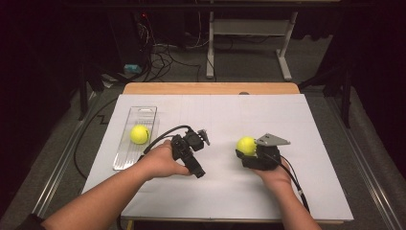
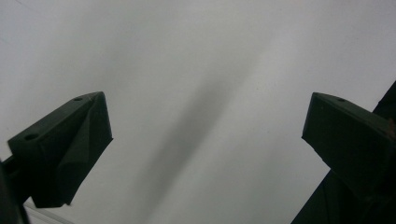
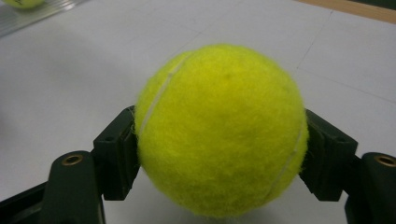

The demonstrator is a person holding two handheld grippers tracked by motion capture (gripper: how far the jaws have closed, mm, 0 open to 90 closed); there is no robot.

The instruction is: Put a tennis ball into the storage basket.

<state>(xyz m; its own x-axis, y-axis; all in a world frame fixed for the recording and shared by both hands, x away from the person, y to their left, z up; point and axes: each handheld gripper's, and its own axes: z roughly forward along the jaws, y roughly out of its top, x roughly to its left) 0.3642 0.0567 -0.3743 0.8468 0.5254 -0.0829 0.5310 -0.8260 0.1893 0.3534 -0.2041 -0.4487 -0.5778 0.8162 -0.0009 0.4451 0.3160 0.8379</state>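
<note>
A yellow tennis ball (image 3: 219, 130) sits between the black jaws of my right gripper (image 3: 219, 149), which press on both of its sides; in the high view that ball (image 1: 246, 144) is at the middle right of the white sheet with the right gripper (image 1: 249, 152) shut on it. A second tennis ball (image 1: 139, 134) lies in a clear plastic tray (image 1: 125, 158) at the left. My left gripper (image 1: 203, 139) hovers at the centre, just right of the tray, its jaws wide apart over bare white sheet (image 2: 201, 107) with nothing between them.
A white sheet (image 1: 220, 191) covers a wooden table (image 1: 210, 88). The tray's corner and the other ball (image 3: 21, 3) appear at the top left of the right gripper view. Cables and a desk frame (image 1: 249, 43) stand on the dark floor behind.
</note>
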